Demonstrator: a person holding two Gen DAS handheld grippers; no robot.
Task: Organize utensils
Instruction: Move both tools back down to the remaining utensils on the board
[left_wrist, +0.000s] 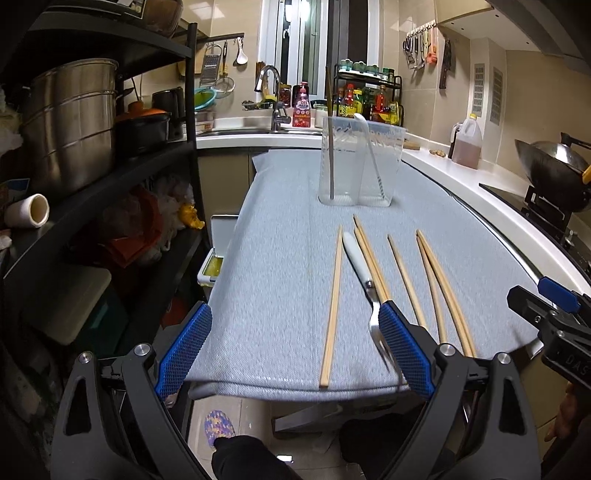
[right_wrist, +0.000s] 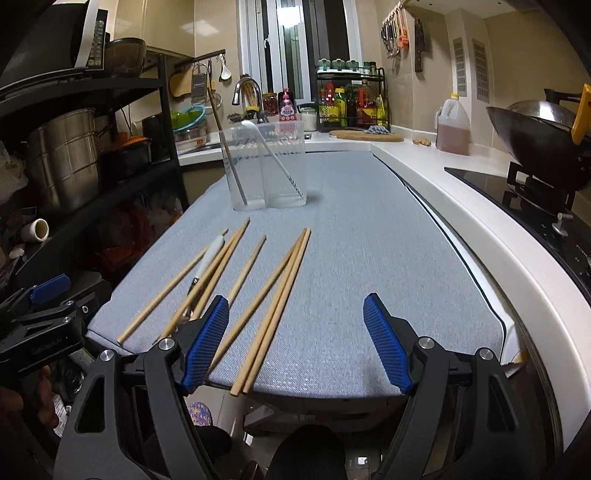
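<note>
Several wooden chopsticks lie loose on the grey table mat (left_wrist: 284, 258), along with a white-handled fork (left_wrist: 355, 258). My left gripper (left_wrist: 295, 350) is open at the mat's near edge, with one single chopstick (left_wrist: 334, 302) lying between its fingers, untouched. Its right finger (left_wrist: 404, 350) covers part of the fork's tines. My right gripper (right_wrist: 297, 343) is open too, over a pair of chopsticks (right_wrist: 275, 302) that nothing grips. Farther back stands a clear two-part holder (right_wrist: 267, 166), with one chopstick in its left part and a white-handled utensil leaning in its right part.
A black shelf rack (left_wrist: 110, 158) with a steel pot (left_wrist: 70, 125) stands along the left side. On the right runs a white counter (right_wrist: 461, 206) with a wok (right_wrist: 535, 125) on the stove and an oil jug (right_wrist: 452, 127). Sink and spice rack are behind.
</note>
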